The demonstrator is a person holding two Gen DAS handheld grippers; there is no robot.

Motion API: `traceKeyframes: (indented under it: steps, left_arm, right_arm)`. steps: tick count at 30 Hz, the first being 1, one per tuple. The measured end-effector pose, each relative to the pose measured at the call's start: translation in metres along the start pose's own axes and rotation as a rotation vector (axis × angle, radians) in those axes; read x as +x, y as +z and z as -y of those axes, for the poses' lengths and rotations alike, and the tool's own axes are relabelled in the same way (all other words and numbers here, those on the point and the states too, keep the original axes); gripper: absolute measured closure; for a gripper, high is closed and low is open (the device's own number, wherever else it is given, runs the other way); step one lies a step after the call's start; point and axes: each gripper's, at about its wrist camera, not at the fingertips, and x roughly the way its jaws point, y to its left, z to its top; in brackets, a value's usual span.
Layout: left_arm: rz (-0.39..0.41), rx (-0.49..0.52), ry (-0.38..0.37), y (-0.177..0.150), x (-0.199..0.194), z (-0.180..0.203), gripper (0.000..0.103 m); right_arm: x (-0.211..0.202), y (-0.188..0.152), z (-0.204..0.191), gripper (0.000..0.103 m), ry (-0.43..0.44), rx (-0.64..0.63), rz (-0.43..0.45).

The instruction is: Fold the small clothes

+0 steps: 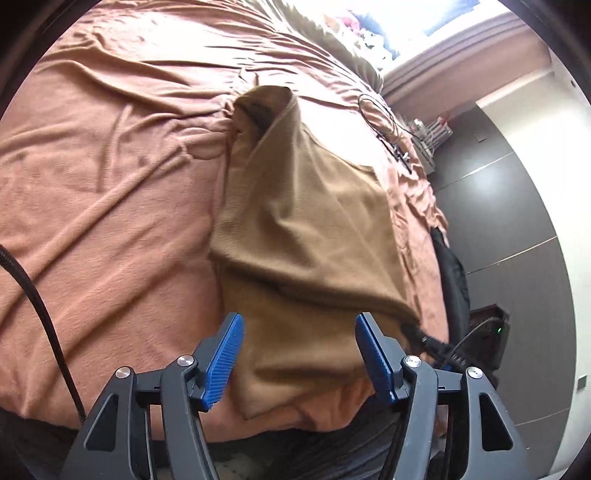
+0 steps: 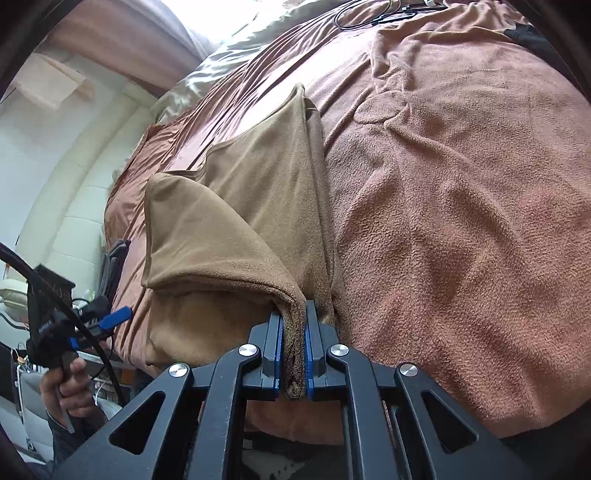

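A tan-brown garment point(image 1: 306, 221) lies partly folded on a terracotta blanket point(image 1: 110, 166) that covers the bed. In the left wrist view my left gripper point(image 1: 300, 319) hovers open over the garment's near edge. Its blue pads point(image 1: 221, 362) stand wide apart and do not press the cloth. In the right wrist view my right gripper point(image 2: 293, 314) is shut on a bunched corner of the garment point(image 2: 229, 206), lifting a fold that drapes off to the left. The left gripper point(image 2: 110, 321), held by a person's hand point(image 2: 70, 387), shows at the left edge of that view.
A black cable point(image 1: 384, 122) lies coiled on the far side of the bed, also visible as a cable point(image 2: 369, 14) at the top of the right wrist view. A dark item point(image 1: 450, 266) hangs at the bed's right edge. Pale satin bedding point(image 2: 207, 74) lies beyond the blanket.
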Motion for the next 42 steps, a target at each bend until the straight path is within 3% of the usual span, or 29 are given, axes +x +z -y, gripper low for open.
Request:
traceKeyframes:
  steps: [4, 10, 16, 17, 19, 22, 29, 35, 38, 40, 42]
  left_arm:
    - [-0.026, -0.015, -0.023, 0.011, 0.023, 0.011, 0.038]
    - [-0.081, -0.06, 0.005, 0.014, 0.055, 0.014, 0.038]
    - [-0.059, -0.077, 0.02, 0.02, 0.066, 0.013, 0.04]
    - [-0.049, -0.074, 0.03, 0.022, 0.067, 0.015, 0.044]
    - [-0.037, -0.068, 0.06, 0.027, 0.069, 0.018, 0.079]
    - [-0.022, -0.048, 0.045, 0.037, 0.071, 0.028, 0.092]
    - [0.066, 0.095, 0.014, 0.066, 0.059, 0.074, 0.093]
    - [0.066, 0.173, 0.007, 0.094, 0.073, 0.108, 0.094]
    - [0.054, 0.199, 0.009, 0.109, 0.088, 0.123, 0.094]
    - [0.046, 0.22, 0.013, 0.113, 0.095, 0.128, 0.094]
    - [0.034, 0.241, 0.016, 0.12, 0.105, 0.136, 0.094]
  right_arm:
    - [-0.001, -0.002, -0.002, 0.097, -0.001, -0.02, 0.004]
    - [-0.001, -0.006, 0.0, 0.097, 0.011, -0.043, 0.007]
    - [-0.001, -0.01, 0.007, 0.097, 0.042, -0.034, 0.008]
    - [-0.001, -0.01, 0.008, 0.097, 0.044, -0.034, 0.009]
    - [-0.001, -0.011, 0.009, 0.097, 0.046, -0.035, 0.01]
    - [-0.001, -0.012, 0.007, 0.097, 0.042, -0.045, 0.008]
    - [-0.009, -0.013, -0.004, 0.097, 0.006, -0.085, -0.002]
    - [-0.019, -0.013, -0.003, 0.094, -0.004, -0.094, 0.008]
    - [-0.023, -0.013, -0.001, 0.088, -0.015, -0.103, 0.011]
    - [-0.025, -0.013, 0.0, 0.078, -0.025, -0.106, 0.015]
    - [-0.025, -0.012, 0.003, 0.076, -0.016, -0.101, 0.018]
